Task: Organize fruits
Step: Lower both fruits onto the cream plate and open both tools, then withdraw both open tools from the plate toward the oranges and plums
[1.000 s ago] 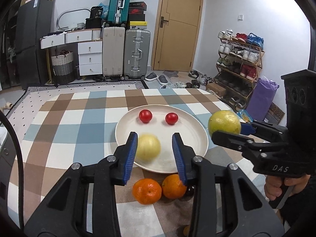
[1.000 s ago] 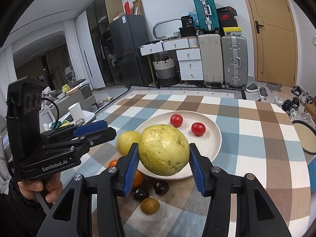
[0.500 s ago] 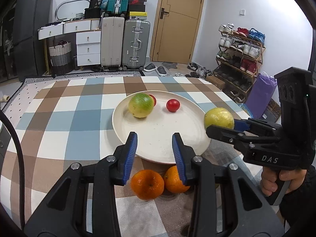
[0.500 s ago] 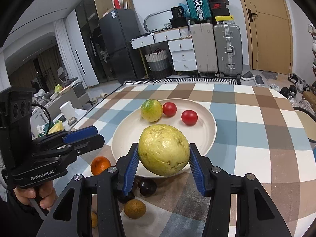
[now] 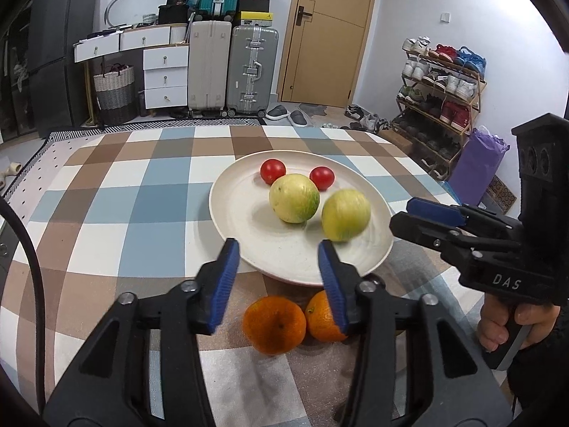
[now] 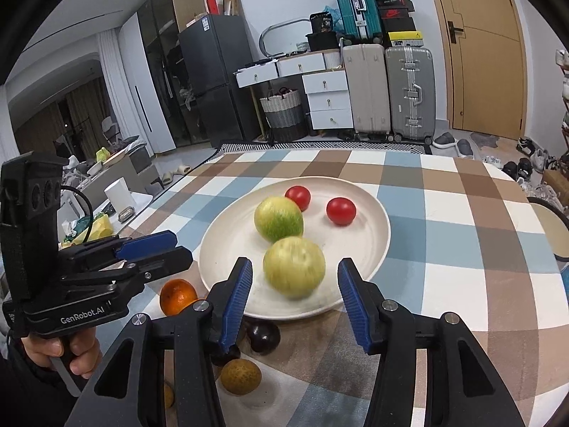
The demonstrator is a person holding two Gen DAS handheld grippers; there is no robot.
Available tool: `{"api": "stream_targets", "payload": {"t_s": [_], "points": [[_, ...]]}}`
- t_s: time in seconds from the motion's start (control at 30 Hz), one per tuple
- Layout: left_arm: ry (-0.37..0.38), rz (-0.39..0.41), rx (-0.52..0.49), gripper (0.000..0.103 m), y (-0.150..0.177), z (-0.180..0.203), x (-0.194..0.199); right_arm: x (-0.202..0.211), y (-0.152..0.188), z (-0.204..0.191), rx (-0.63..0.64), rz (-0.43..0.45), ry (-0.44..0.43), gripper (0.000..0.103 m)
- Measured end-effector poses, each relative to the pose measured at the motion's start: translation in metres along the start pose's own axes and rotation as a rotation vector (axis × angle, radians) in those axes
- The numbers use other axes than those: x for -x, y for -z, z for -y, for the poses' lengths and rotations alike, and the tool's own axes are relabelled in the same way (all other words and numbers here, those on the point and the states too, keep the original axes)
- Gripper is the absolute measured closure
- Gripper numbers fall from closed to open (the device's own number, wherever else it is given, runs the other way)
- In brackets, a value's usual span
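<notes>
A cream plate (image 5: 242, 227) (image 6: 370, 267) on the checked tablecloth holds two red tomatoes (image 5: 273, 171) (image 6: 340, 210) and two yellow-green round fruits. One fruit (image 5: 293, 198) (image 6: 278, 219) rests beside the tomatoes. The other (image 5: 345, 215) (image 6: 294, 272) is blurred, lying free on the plate between my right gripper's open jaws. My right gripper (image 6: 294, 297) (image 5: 419, 217) is open at the plate's near rim. My left gripper (image 5: 279, 281) (image 6: 156, 245) is open and empty over the plate's near edge, above two oranges (image 5: 274, 324).
In front of the plate lie an orange (image 6: 177, 296), a dark plum (image 6: 264, 336) and a brownish-yellow fruit (image 6: 240, 376). The table's right edge is close to a shoe rack (image 5: 441, 85). Suitcases and drawers stand behind the table.
My right gripper has opened and let the yellow-green fruit go onto the plate. The other fruit rolled on the plate and now rests by the tomatoes. My left gripper stays open.
</notes>
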State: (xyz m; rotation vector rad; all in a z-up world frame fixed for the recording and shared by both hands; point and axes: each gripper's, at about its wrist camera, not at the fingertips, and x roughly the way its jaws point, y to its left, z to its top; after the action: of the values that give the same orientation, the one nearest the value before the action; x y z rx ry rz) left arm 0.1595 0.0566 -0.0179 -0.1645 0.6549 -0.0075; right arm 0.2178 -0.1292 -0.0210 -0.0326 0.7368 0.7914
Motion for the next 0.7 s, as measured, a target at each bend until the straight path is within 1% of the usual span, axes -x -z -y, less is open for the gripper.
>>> {"api": "stream_targets", "payload": {"t_s": [0.03, 0.13, 0.2, 0.23, 0.27, 0.4, 0.43, 0.47, 0.5, 0.53, 0.7], "points": [[-0.003, 0.004, 0.0, 0.049, 0.001, -0.001, 0.0, 0.001, 0.0, 0.001, -0.002, 0.002, 0.001, 0.048], [-0.017, 0.006, 0.005, 0.034, 0.002, -0.002, 0.001, 0.003, 0.002, 0.003, -0.008, 0.01, 0.003, 0.032], [-0.019, 0.011, 0.011, 0.028, 0.003, -0.004, 0.003, 0.005, 0.003, 0.002, -0.008, 0.01, 0.006, 0.028], [-0.026, 0.012, 0.013, 0.023, 0.003, -0.004, 0.003, 0.005, 0.004, 0.002, -0.006, 0.01, 0.01, 0.023], [-0.031, 0.013, 0.015, 0.019, 0.003, -0.005, 0.004, 0.005, 0.005, 0.002, -0.004, 0.013, 0.014, 0.018], [-0.041, 0.005, 0.02, 0.018, 0.004, -0.007, 0.003, 0.005, 0.007, 0.0, 0.011, 0.006, 0.027, 0.011], [-0.049, 0.002, 0.023, 0.016, 0.004, -0.007, 0.003, 0.005, 0.008, -0.001, 0.015, 0.002, 0.029, 0.007], [-0.054, 0.0, 0.023, 0.011, 0.004, -0.008, 0.002, 0.005, 0.008, -0.001, 0.017, -0.001, 0.027, 0.004], [-0.057, 0.001, 0.023, 0.008, 0.005, -0.008, 0.002, 0.005, 0.009, -0.002, 0.02, -0.003, 0.024, 0.003], [-0.059, 0.005, 0.025, 0.002, 0.005, -0.007, 0.004, 0.005, 0.01, -0.003, 0.027, -0.009, 0.023, 0.001], [-0.069, 0.009, 0.02, 0.001, 0.005, -0.007, 0.005, 0.004, 0.012, -0.008, 0.063, -0.034, 0.031, 0.001]]}}
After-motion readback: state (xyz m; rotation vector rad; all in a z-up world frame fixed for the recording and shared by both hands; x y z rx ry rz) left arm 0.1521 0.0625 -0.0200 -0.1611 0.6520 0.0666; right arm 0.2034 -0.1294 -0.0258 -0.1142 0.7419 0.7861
